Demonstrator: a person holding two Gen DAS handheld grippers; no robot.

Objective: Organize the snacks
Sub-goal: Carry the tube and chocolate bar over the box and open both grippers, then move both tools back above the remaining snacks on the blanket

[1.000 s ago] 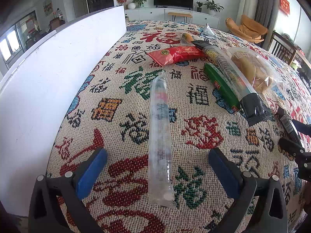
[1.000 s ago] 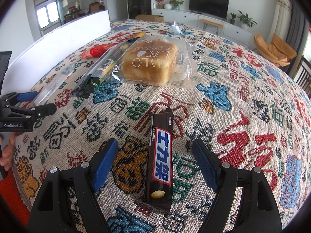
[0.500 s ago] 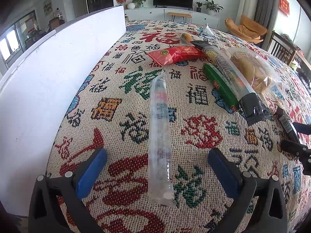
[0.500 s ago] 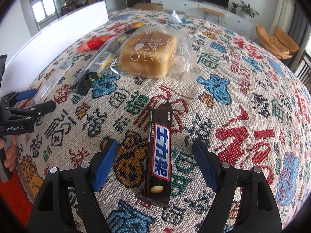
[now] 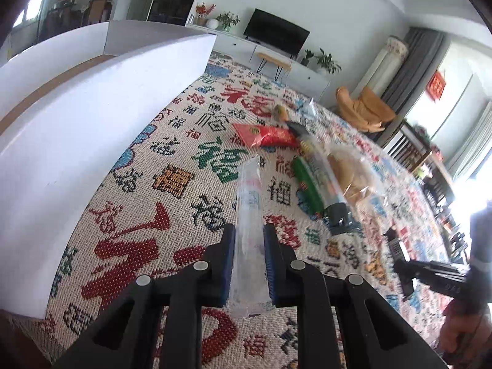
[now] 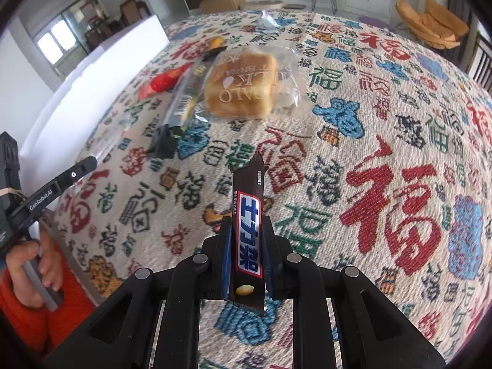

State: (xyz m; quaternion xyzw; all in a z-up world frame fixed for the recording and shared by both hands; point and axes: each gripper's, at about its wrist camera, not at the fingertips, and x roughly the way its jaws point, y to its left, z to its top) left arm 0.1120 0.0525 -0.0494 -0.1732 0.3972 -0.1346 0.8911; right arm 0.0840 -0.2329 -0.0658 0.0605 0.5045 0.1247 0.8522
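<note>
My left gripper (image 5: 249,230) is shut on a long clear plastic snack tube (image 5: 249,203) and holds it lifted off the patterned tablecloth (image 5: 172,178). My right gripper (image 6: 247,224) is shut on a dark brown chocolate bar (image 6: 247,230) with a blue and white label, raised above the cloth. The left gripper also shows at the left of the right wrist view (image 6: 61,181). The right gripper shows at the right of the left wrist view (image 5: 430,273).
A large white box (image 5: 77,129) stands along the table's left side. A red packet (image 5: 267,135), a green stick pack (image 5: 307,184), a long dark-ended pack (image 5: 329,190) and a bagged milk bread (image 6: 243,86) lie mid-table. A small clear wrapper (image 6: 267,21) lies farther back.
Both grippers have closed: the left on the clear tube, the right on the chocolate bar. Both items have been lifted off the cloth and the views have tilted upward.
</note>
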